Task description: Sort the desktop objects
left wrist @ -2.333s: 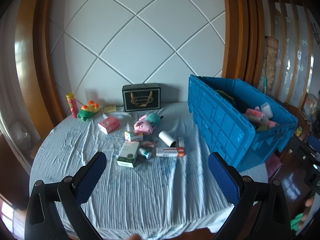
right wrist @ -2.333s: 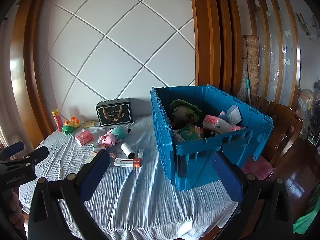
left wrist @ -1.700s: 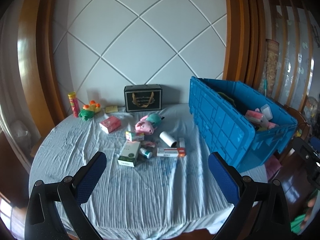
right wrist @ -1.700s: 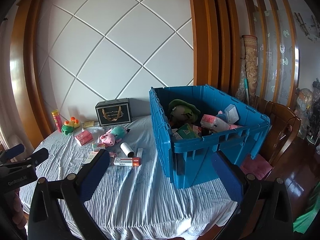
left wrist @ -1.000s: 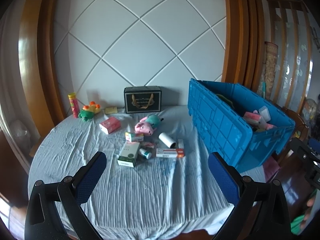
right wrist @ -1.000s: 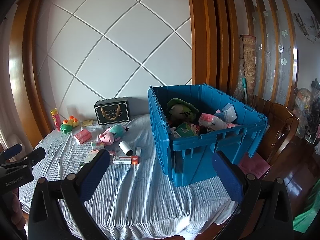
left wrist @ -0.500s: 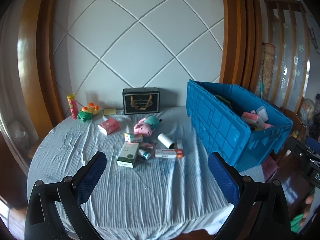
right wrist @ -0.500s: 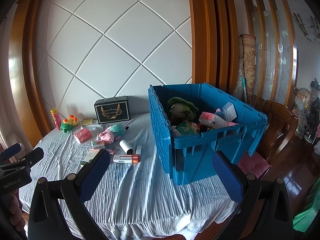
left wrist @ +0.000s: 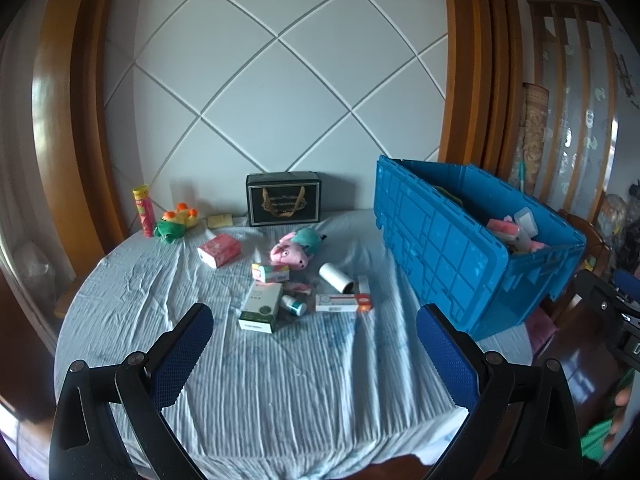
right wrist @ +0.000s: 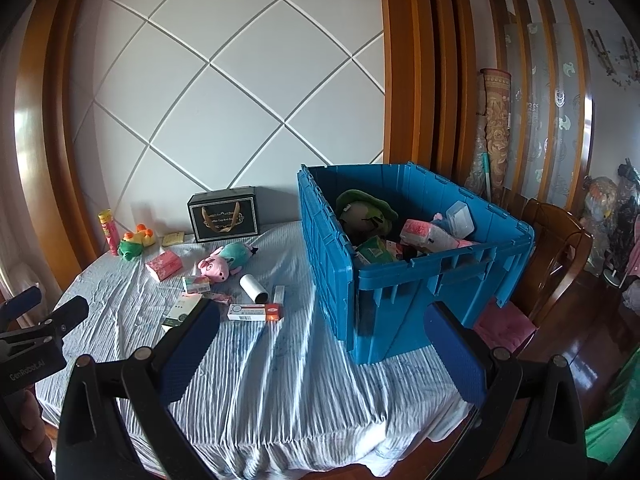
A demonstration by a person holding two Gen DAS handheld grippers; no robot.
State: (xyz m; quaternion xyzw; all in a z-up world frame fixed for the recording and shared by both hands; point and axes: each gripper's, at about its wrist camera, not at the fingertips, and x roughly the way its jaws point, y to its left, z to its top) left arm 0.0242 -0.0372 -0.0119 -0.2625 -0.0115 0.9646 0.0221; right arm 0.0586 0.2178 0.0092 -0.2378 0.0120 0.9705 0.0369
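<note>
A blue crate (left wrist: 460, 256) (right wrist: 404, 284) holding several items stands on the right of a cloth-covered round table (left wrist: 280, 380). Loose objects lie mid-table: a pink pig plush (left wrist: 294, 251) (right wrist: 224, 263), a white roll (left wrist: 336, 277), a white-and-green box (left wrist: 262, 311), a red-and-white box (left wrist: 343, 303) (right wrist: 256, 313), a pink box (left wrist: 219, 250). Both grippers hang above the table's near edge, well short of the objects. My left gripper (left wrist: 314, 350) is open and empty. My right gripper (right wrist: 320, 346) is open and empty too.
A black gift box (left wrist: 283, 199) stands at the back by the wall. A yellow-red tube (left wrist: 144, 210) and a green-orange plush (left wrist: 176, 222) sit far left. A wooden chair (right wrist: 560, 248) with a pink cushion stands right of the crate.
Both views have drifted only slightly; the scene sits a little farther and lower. Nothing on the table has moved, and both grippers stay open.
</note>
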